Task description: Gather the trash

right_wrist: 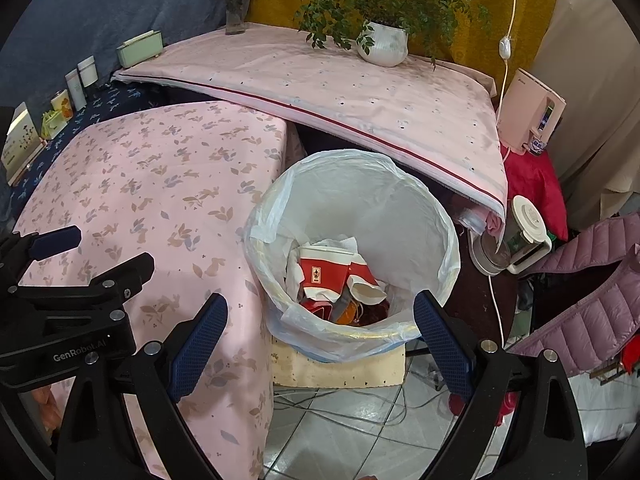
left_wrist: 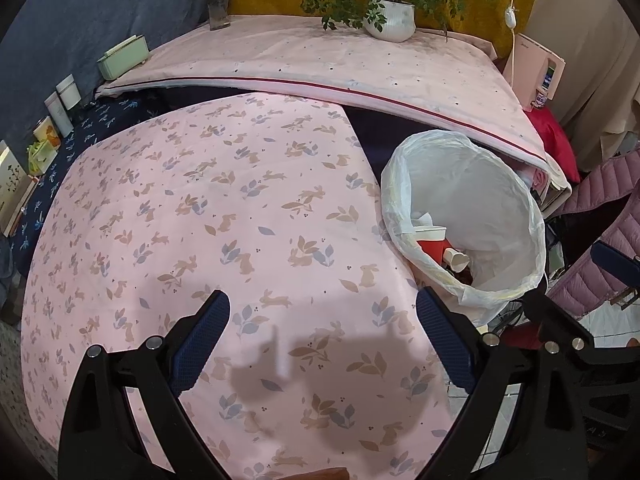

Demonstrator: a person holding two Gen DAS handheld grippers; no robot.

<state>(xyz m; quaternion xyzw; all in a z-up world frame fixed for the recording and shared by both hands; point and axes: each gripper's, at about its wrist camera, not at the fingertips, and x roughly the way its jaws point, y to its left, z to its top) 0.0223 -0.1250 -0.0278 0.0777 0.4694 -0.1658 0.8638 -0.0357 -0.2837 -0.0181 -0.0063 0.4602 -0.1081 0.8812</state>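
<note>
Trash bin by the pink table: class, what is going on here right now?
A person holds two grippers, both open and empty. The right gripper hangs above the lined trash bin, which holds crushed red-and-white paper cups. The left gripper hovers over the bunny-print tablecloth, where no trash shows.

Left claw [left_wrist: 322, 314] and right claw [right_wrist: 320, 314] both gape wide, empty.
</note>
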